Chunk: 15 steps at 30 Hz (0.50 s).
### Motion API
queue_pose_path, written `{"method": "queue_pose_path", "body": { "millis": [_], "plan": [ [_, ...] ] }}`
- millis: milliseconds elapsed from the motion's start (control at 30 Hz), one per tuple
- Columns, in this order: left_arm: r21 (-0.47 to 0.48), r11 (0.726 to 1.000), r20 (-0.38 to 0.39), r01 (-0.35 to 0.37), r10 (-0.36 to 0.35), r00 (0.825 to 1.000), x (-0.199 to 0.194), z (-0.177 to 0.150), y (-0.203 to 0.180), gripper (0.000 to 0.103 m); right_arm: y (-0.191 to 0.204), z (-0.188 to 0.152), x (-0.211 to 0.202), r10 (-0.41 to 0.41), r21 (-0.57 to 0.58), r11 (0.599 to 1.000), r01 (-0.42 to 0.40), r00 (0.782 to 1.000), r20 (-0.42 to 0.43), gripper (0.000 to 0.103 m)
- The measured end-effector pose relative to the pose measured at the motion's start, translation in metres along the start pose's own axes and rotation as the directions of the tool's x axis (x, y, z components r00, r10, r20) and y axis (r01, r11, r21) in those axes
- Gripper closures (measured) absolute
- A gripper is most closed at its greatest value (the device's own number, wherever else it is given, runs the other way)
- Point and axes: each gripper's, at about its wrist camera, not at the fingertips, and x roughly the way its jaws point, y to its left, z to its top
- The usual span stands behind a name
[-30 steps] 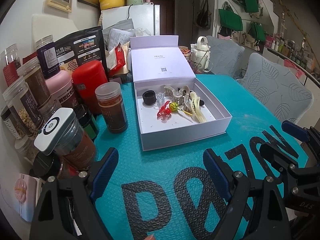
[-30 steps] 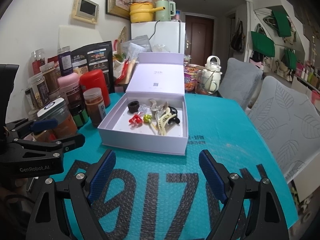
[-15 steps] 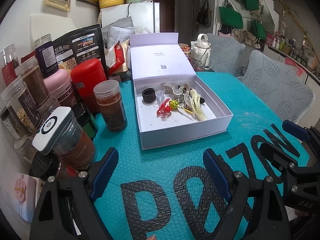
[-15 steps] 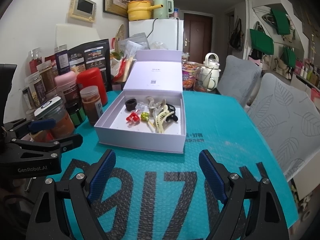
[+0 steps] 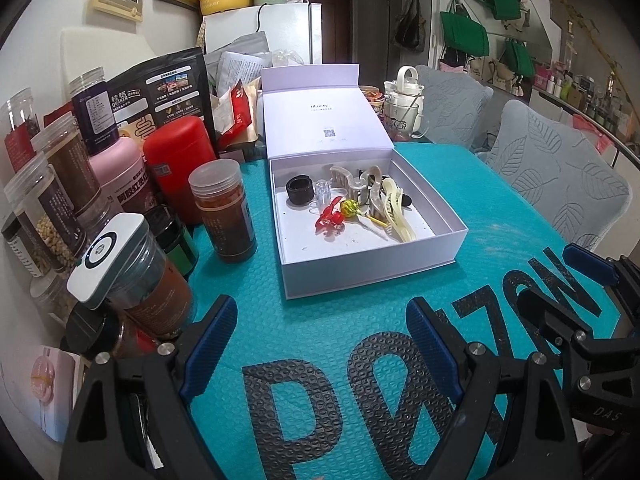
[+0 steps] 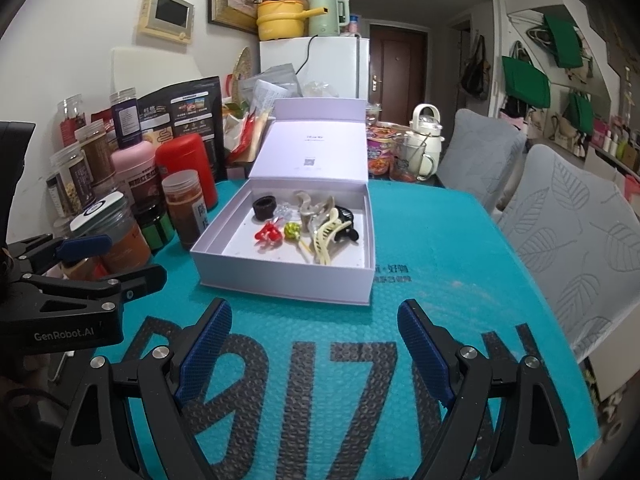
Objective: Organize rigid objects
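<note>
Teal mat [image 5: 320, 320] under white box [image 5: 372, 268]

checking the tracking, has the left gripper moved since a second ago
Yes: the left gripper has eased slightly nearer the white box, which sits a little lower in the left wrist view.

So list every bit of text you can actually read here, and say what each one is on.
"GenRobot.AI": on the left gripper body, right wrist view.
"QUAKER": on the black pouch.
"DAS": on the right gripper body, left wrist view.
Big black letters on the teal mat: cut off, no whole word reads.
Box lid print and code, jar labels, pink bottle characters: too small or blurred.
</note>
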Motion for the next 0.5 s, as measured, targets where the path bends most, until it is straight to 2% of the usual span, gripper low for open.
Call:
{"method": "queue_pose_path", "body": {
  "millis": [500],
  "plan": [
    [0.000,1.000,-0.024,-0.009,0.009,1.000,0.011,-0.001,0.000,0.016,-0.003,0.000,0.008,0.011,0.001,1.000,-0.011,1.000,-0.018,0.017]
  ]
}}
